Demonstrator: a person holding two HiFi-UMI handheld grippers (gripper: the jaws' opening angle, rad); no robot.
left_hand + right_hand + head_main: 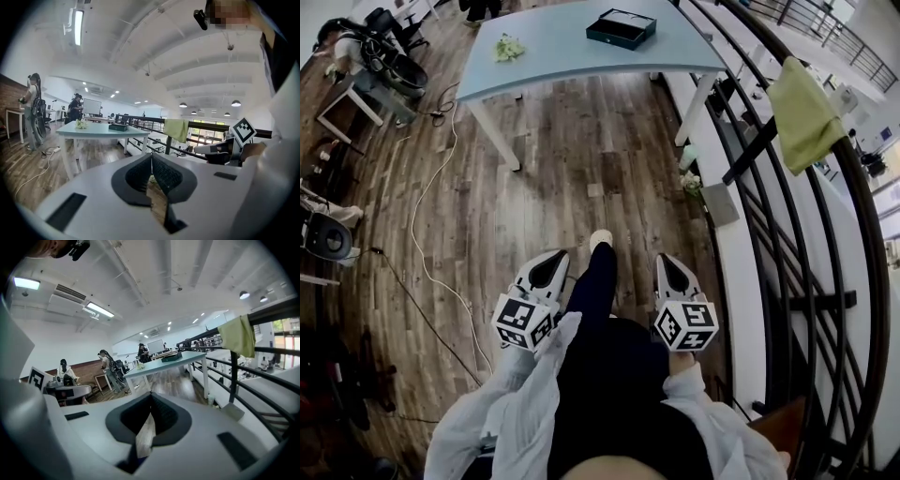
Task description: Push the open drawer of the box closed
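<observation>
Wooden floor (581,169) stretches to a pale table (553,52) bearing the box (621,28).

The table (581,47) is set at the far end of the floor (581,187), well ahead of the person. The box (621,28) is placed on the table toward its right end, and a small bunch (508,47) is laid on the same top, left of the box. A railing (787,187) is run along the right side, and a cloth (806,112) is draped over its top rail, right of the table. A cable (431,216) is trailed across the floor at the left. The left gripper (553,262) and right gripper (672,267) are held side by side near the body, well apart from the table.
</observation>
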